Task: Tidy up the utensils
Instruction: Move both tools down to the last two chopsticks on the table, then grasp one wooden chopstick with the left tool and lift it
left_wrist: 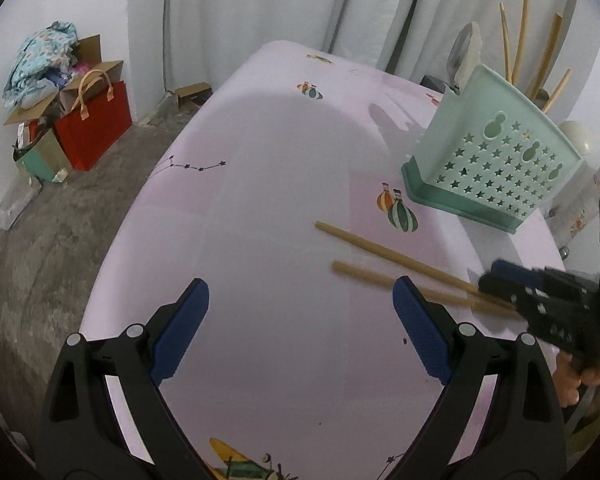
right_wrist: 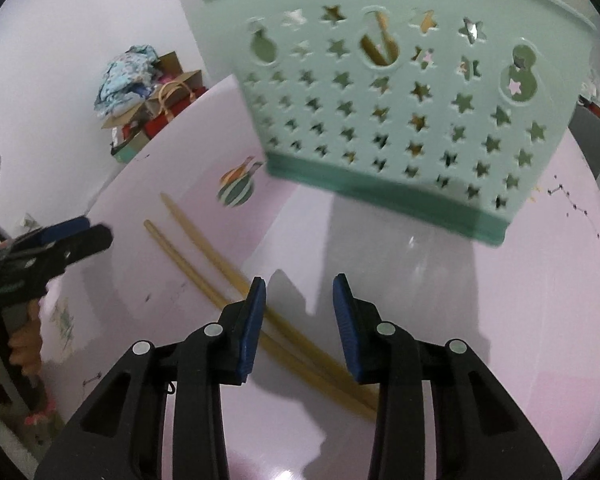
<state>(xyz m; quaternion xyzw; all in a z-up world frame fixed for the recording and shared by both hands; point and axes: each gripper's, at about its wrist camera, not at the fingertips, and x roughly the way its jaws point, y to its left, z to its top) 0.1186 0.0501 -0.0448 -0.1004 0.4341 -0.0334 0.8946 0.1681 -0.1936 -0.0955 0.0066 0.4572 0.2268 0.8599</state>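
— Chopsticks: what do you see?
— Two pale wooden sticks, flat on the pink surface, running under your right claw, half open around them without touching.
— Left claw?
— Wide, empty; sticks just right of it. Mint star-punched basket stands beyond.

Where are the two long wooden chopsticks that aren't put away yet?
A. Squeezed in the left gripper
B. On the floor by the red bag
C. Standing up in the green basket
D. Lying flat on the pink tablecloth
D: both loose chopsticks lie flat on the pink tablecloth, beside the green basket.
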